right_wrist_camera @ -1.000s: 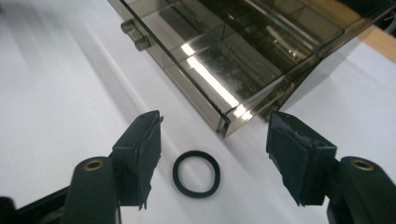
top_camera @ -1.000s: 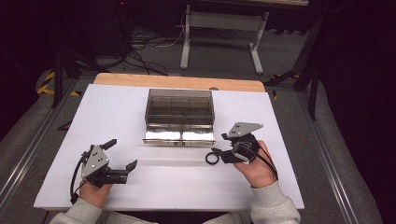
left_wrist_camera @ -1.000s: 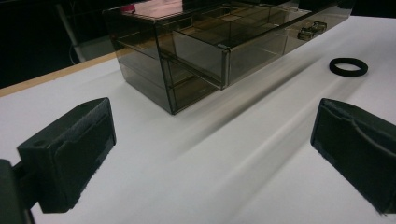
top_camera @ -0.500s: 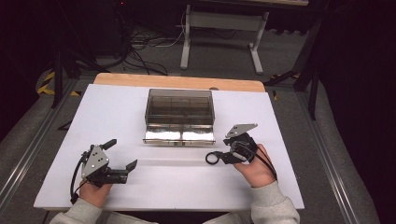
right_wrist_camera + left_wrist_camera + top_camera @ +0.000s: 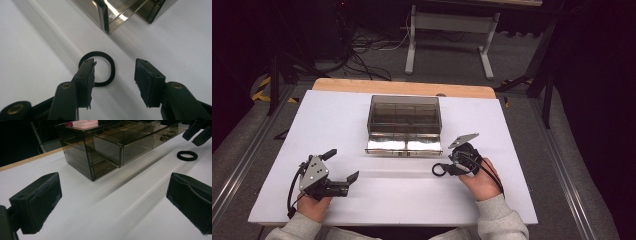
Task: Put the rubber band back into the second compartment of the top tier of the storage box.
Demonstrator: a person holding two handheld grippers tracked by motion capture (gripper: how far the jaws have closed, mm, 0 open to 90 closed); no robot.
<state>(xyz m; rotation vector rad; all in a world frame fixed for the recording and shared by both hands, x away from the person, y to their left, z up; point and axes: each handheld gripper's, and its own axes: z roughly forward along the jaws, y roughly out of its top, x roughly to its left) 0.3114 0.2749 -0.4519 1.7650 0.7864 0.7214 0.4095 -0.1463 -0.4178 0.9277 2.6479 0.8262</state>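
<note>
High view: my right gripper [image 5: 447,169] has dropped lower over the black ring [image 5: 439,169] than a second ago, its fingers [image 5: 86,75] apart, one overlapping the ring's rim. The ring lies flat on the white bench [image 5: 402,190], just in front of the smoky drawer box [image 5: 404,116]. My left gripper [image 5: 343,165] is unmoved, fingers wide apart.

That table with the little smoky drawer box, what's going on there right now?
A person sits at a white table with a two-jaw gripper in each hand. The right gripper is open and poised over a black rubber ring lying flat on the table, one jaw over the ring, nothing gripped yet. The left gripper is open too, off to the side. The tinted drawer box stands mid-table with its lower drawer pulled out.
</note>
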